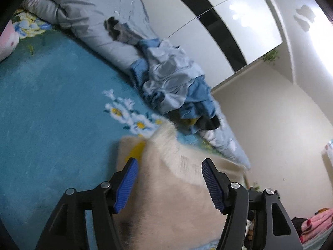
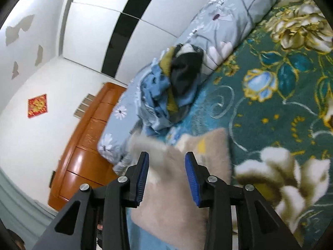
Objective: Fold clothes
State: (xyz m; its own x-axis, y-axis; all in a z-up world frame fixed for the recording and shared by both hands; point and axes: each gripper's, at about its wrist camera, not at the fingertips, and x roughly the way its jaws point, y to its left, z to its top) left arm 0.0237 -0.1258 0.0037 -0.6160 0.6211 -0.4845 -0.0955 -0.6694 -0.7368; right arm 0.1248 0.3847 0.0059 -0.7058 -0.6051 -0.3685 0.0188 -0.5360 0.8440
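A fluffy cream garment (image 1: 172, 187) with a yellow patch lies on the teal floral bed blanket (image 1: 52, 114). My left gripper (image 1: 169, 164) is open, its blue pads (image 1: 127, 185) straddling the garment just above it. In the right wrist view the same garment (image 2: 183, 208) lies under my right gripper (image 2: 167, 156), which is open with its pads (image 2: 192, 181) either side of the cloth; one blurred corner sticks up by the left pad. Whether the pads touch the cloth I cannot tell.
A pile of blue, grey and black clothes (image 1: 172, 83) lies on a rolled grey floral quilt (image 1: 83, 14) along the bed's far edge; it also shows in the right wrist view (image 2: 172, 89). A wooden dresser (image 2: 87, 139) and white wardrobe (image 2: 124, 31) stand beyond. A pink cloth (image 1: 316, 220) lies lower right.
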